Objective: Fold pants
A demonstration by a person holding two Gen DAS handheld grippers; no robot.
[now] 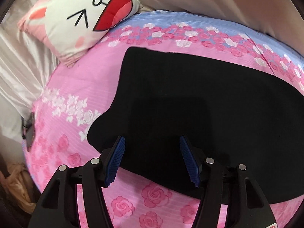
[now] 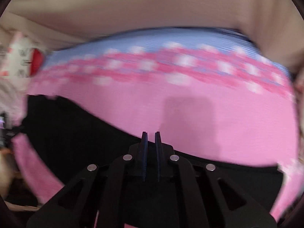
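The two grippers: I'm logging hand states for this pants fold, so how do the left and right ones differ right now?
The left gripper has its jaws spread wide; the right gripper has its jaws nearly together, with a thin gap and nothing visibly between them. The left points over the middle of the black pants; the right points at their far edge, toward pink bedspread. The left view is sharp, the right blurred. Both have blue ribbed pads.

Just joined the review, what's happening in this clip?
A person with a handheld gripper in each hand is folding black pants laid flat on a pink floral bedspread. The left gripper hovers open over the pants' near edge. The right gripper is nearly shut and appears empty; that view is motion-blurred.
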